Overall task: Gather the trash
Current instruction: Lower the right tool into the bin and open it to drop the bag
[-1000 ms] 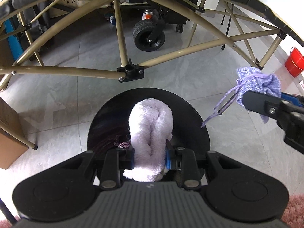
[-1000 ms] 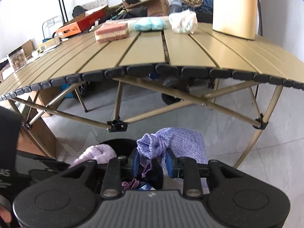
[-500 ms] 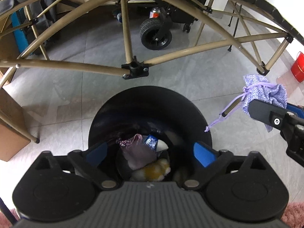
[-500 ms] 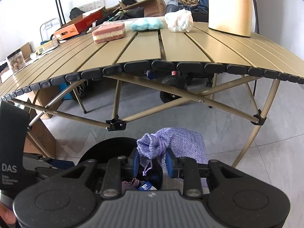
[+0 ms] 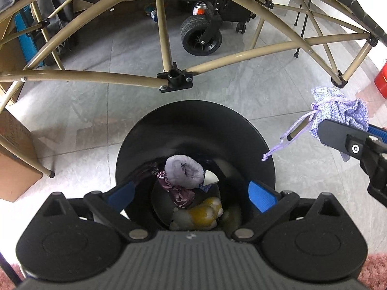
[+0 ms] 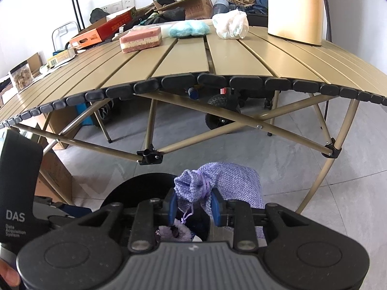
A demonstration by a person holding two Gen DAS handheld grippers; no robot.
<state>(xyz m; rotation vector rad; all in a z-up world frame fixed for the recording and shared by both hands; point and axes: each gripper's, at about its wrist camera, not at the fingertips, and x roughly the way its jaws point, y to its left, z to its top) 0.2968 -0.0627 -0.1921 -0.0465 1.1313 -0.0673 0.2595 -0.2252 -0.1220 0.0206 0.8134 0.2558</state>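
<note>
Two grippers hang over a black bin (image 5: 193, 130) on the grey tile floor (image 5: 96, 125), in front of a tan slatted table (image 6: 183, 58). The left gripper (image 5: 191, 193) points down into the bin with its blue pads spread wide and nothing between them; its jaws have just been opening. Below it, inside the bin, a rolled lilac towel (image 5: 184, 171) lies on top of a purple shiny scrap (image 5: 180, 194), beside a yellow and white plush (image 5: 198, 215). The right gripper (image 6: 194, 204) is clamped narrow on the gathered neck of a lilac drawstring pouch (image 6: 229, 181), which is held in the air just beside the bin's rim, its cords (image 5: 287, 140) dangling toward the opening. On the table, well apart from the bin, sit a pink layered sponge (image 6: 141, 39), a blue fluffy wad (image 6: 188, 29) and a crumpled white bag (image 6: 229, 24).
</note>
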